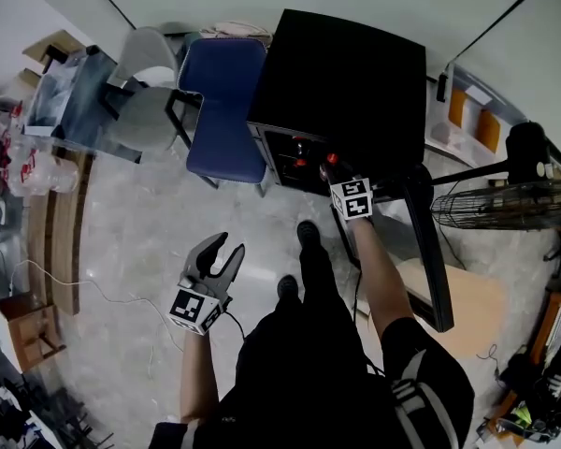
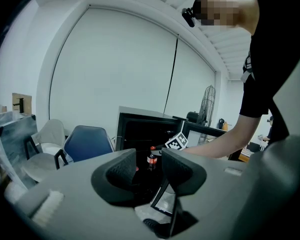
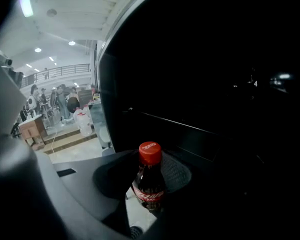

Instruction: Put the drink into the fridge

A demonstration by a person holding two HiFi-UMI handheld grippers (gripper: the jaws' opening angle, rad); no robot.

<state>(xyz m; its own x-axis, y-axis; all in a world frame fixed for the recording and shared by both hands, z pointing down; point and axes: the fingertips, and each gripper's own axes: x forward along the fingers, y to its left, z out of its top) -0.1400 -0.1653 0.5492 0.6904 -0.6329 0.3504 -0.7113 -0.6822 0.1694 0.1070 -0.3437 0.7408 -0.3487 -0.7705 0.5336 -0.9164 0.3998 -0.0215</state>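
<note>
Pale floor (image 1: pixel 131 251) by the open black mini fridge (image 1: pixel 346 73) — right gripper (image 3: pixel 146 174) clamps the cola bottle (image 3: pixel 149 184) at its dark mouth, not yet set down — left gripper (image 1: pixel 229 244) gapes empty

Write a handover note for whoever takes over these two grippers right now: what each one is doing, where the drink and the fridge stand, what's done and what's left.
Right gripper: shut on the cola bottle, held upright by its body, red cap up.
Left gripper: open and empty, hanging low over the floor, away from the fridge.
Fridge: door swung open at the person's right; the bottle is at the dark opening.
Done: door open, drink gripped and brought to the fridge.
Left: set the bottle on a shelf, open the jaws, draw the right gripper out, then probably close the door. Whether the bottle already rests on a shelf can't be seen.
</note>
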